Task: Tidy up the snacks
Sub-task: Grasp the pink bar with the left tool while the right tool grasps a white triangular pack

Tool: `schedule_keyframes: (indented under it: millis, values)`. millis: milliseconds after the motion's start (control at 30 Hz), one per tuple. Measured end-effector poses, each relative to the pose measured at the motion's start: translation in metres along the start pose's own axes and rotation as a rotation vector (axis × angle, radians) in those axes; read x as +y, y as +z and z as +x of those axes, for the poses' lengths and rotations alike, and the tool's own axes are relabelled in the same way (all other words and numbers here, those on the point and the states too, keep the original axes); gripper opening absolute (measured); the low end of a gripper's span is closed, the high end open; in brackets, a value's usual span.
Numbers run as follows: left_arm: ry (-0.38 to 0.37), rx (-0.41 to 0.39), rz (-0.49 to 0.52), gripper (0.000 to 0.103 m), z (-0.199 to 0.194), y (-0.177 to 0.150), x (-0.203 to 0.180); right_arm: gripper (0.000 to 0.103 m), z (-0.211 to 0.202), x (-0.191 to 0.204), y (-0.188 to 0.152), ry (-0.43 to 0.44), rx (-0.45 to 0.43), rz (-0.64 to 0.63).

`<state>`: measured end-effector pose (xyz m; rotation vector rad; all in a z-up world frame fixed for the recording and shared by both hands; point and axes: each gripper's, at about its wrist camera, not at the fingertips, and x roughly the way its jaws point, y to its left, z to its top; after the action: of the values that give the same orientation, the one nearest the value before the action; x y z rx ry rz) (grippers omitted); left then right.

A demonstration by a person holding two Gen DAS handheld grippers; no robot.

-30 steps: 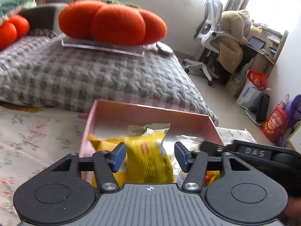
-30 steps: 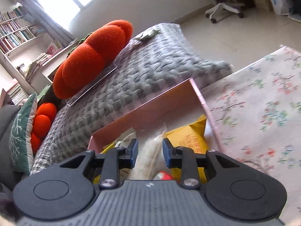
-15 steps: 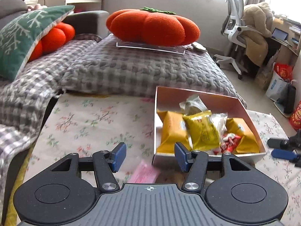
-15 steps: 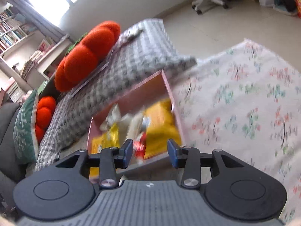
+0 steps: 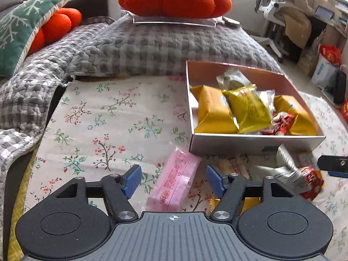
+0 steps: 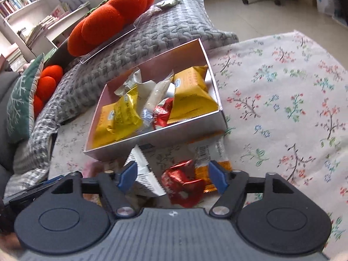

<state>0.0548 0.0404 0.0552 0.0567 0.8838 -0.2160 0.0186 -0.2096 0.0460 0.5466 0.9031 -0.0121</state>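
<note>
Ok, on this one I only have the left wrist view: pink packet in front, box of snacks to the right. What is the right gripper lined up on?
Observer: In the right wrist view a red foil snack lies on the cloth between the right gripper's opening jaws; the pads are not touching it.
Operator: Anything right of that snack?
Observer: An orange-and-white packet, barcode side up.
Operator: And to its left?
Observer: A white-and-silver packet, partly hidden behind that gripper's left pad, just short of the box.
</note>
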Motion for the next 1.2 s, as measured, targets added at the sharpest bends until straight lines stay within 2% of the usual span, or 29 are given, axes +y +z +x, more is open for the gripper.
schedule_keyframes:
  millis: [167, 333, 567, 700, 933, 1033, 1100, 1200]
  values:
    - [0.025, 0.023, 0.033, 0.07, 0.011, -0.006, -0.005, 0.076, 0.003, 0.0, -0.006, 0.036, 0.012, -0.008]
    - [0.045, 0.046, 0.04, 0.07, 0.021, -0.008, -0.003, 0.078, 0.006, 0.013, -0.014, 0.041, 0.003, -0.095]
    - [0.05, 0.078, 0.037, 0.07, 0.033, -0.012, -0.001, 0.079, 0.002, 0.034, -0.023, 0.105, -0.027, -0.222]
    - [0.054, 0.062, 0.046, 0.067, 0.035, -0.012, -0.003, 0.082, 0.008, 0.043, -0.027, 0.093, -0.045, -0.292]
    - [0.051, 0.049, 0.048, 0.044, 0.033, -0.011, -0.005, 0.085, 0.022, 0.041, -0.024, 0.088, -0.071, -0.279]
    - [0.05, 0.046, 0.048, 0.036, 0.032, -0.012, -0.006, 0.084, 0.022, 0.048, -0.026, 0.099, -0.094, -0.334]
    - [0.048, 0.045, 0.039, 0.034, 0.032, -0.011, -0.006, 0.08, 0.02, 0.054, -0.027, 0.096, -0.12, -0.373]
    - [0.04, 0.046, 0.019, 0.031, 0.031, -0.011, -0.004, 0.08, 0.015, 0.057, -0.025, 0.131, -0.149, -0.389]
